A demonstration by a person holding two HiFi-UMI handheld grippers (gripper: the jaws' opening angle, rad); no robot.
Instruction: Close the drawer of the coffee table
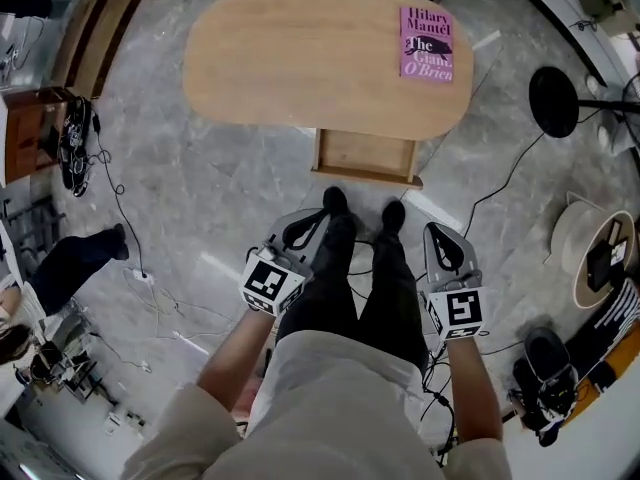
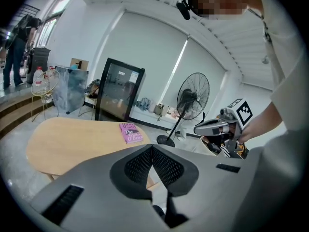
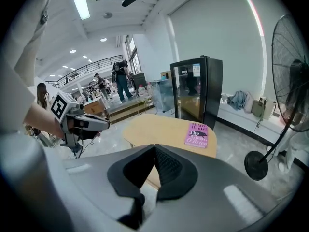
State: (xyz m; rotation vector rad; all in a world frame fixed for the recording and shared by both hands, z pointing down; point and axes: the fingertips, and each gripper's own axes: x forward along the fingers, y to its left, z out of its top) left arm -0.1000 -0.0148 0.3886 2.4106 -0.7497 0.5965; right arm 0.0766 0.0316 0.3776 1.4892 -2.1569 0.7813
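Two tools, left gripper [image 1: 316,218] and right gripper [image 1: 436,232], I am holding fully closed on nothing, clear of the drawer [image 1: 365,155], which is projecting open from the coffee table [image 1: 280,58], apparently toward my shoes [image 1: 336,200]

Just ahead of my right gripper [image 3: 154,148], slightly to its right, lies a pink book [image 3: 197,135] face up. Beyond the book stands a black glass-door cabinet [image 3: 195,88]. Further right is a standing fan [image 3: 289,95] on a round base. Far ahead to the left, people [image 3: 120,80] stand about.
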